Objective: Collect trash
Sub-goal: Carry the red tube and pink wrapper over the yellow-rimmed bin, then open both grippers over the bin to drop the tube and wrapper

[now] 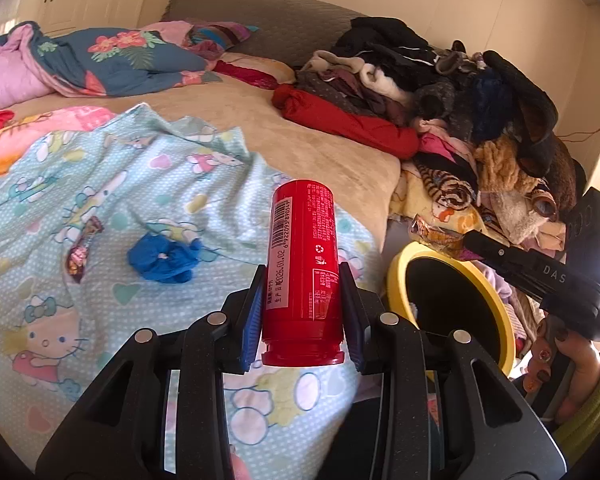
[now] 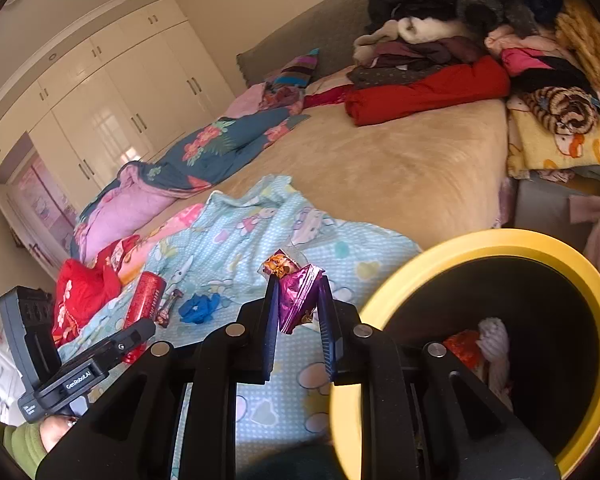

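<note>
Left wrist view: the left tool (image 1: 302, 308) clamps a red cylindrical plastic bottle (image 1: 302, 268) near its cap end. To its right, the right tool (image 2: 299, 320) pinches a crumpled purple foil wrapper (image 2: 298, 296). Both hang over the bed (image 2: 400, 168), with the yellow-rimmed black bin (image 2: 480, 240) just right of them. Each piece probably wants carrying fully past the rim before release. A blue crumpled scrap (image 1: 164, 258) and a small dark wrapper (image 1: 80, 256) lie on the pale cartoon-print sheet (image 1: 80, 184), uncollected.
</note>
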### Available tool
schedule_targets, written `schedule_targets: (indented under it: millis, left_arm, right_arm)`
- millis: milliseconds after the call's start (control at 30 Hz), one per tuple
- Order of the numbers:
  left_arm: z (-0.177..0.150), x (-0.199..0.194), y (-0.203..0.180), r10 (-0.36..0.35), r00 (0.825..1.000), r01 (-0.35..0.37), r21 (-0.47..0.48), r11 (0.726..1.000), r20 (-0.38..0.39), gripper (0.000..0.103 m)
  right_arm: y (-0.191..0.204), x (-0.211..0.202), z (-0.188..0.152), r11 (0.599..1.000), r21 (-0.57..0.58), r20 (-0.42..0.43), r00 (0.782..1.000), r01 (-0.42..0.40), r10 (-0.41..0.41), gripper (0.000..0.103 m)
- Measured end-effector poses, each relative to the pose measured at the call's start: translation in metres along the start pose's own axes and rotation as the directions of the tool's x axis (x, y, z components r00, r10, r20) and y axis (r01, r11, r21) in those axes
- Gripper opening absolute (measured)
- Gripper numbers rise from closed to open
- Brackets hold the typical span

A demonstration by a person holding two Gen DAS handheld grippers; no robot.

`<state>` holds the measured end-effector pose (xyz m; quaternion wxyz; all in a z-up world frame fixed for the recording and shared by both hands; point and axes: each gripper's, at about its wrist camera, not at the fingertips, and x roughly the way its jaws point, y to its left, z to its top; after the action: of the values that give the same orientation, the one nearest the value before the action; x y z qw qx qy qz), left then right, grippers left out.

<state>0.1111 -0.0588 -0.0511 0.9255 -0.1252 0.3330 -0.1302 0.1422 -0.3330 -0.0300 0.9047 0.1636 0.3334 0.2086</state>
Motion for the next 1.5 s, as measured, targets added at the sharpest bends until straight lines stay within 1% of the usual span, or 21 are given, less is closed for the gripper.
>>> schedule_targets:
  millis: [333,733,1233,1500]
  left_arm:
    - [-0.002,0.006,-0.026,-0.047,0.999,0.047,0.038,0.998,-0.004,0.027]
    - [-0.005,0.011,-0.059,-0.104,0.994,0.105,0.089,0.991,-0.017,0.027]
    - [-0.006,0.025,-0.096,-0.146,0.989,0.150,0.145,0.978,-0.037,0.027]
    - [-0.011,0.044,-0.122,-0.173,0.982,0.185,0.186,0.965,-0.078,0.027]
  right_arm:
    - [-0.034,-0.027,-0.005,0.996,0.069,0.026,0.998,0.056,-0.058,0.018]
    - [-0.055,-0.056,-0.005,0.989,0.115,0.062,0.993,0.094,-0.101,0.018]
    - [-0.092,-0.069,-0.007,0.970,0.202,0.078,0.985,0.133,-0.151,0.018]
    - [-0.107,-0.075,-0.008,0.959,0.235,0.085,0.980,0.156,-0.180,0.018]
